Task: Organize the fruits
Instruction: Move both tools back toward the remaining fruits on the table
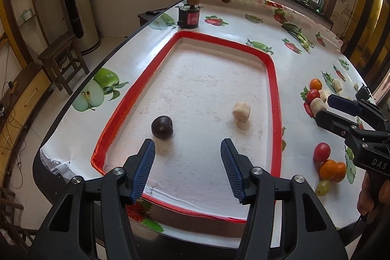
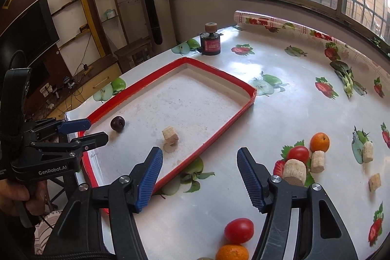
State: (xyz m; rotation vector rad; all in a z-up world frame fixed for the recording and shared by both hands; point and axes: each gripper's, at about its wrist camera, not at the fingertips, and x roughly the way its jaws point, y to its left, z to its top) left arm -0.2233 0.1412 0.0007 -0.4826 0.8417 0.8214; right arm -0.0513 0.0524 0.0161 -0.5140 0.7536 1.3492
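Fruit-print tabletop (image 2: 280, 113) below barred windows. Red-rimmed tray (image 2: 229, 124) holds dark plum (image 2: 117, 123), cork piece (image 2: 170, 135). Both claws released, empty: left claw (image 1: 187, 168) over tray, right claw (image 2: 199, 178) beside tray. Next likely tomato (image 2: 238, 230) just outside tray's near corner: centre jaws, descend straight, clench gently.

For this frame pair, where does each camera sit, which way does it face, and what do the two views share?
Left wrist: rides the left tongs, looking down into the red-rimmed tray; right tongs and a hand show at right.
Right wrist: rides the right tongs, looking down at the tray's right rim and the loose fruit beside it; left tongs show at left.
Shared: the dark plum, the tan cylinder, the black jar.
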